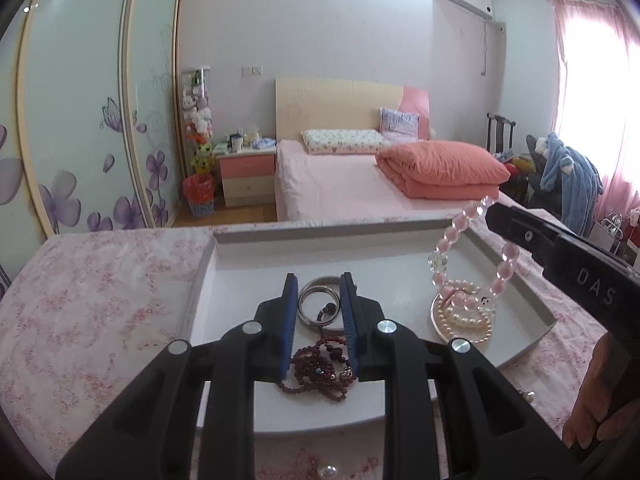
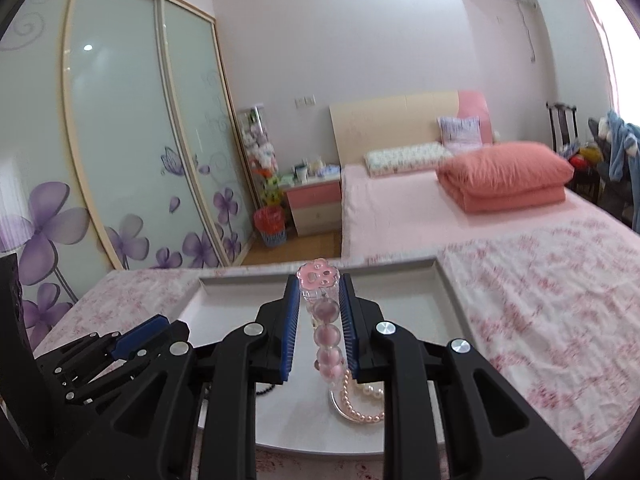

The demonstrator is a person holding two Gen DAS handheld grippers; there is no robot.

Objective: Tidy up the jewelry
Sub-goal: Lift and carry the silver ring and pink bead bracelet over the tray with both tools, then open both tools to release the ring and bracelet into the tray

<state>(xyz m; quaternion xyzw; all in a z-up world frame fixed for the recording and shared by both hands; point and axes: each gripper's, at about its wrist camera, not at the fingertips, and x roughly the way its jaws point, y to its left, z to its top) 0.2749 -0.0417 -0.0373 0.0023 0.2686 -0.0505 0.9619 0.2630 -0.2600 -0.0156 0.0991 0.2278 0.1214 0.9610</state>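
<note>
Right hand-held gripper pinches glossy round pink-bead bracelet, seemingly glass.

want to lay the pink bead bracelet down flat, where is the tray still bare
Bare: the tray's far half, behind the silver bangle, and its left strip along the wall. Crowded: the near middle with the dark red beads, and the right side, where the pearl strands fill a small dish under the pink bead bracelet hanging from the right gripper.

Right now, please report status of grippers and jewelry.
Right gripper shut on pink bead bracelet, above grey tray. Left gripper empty over dark red bead necklace. Nothing blocking.
</note>
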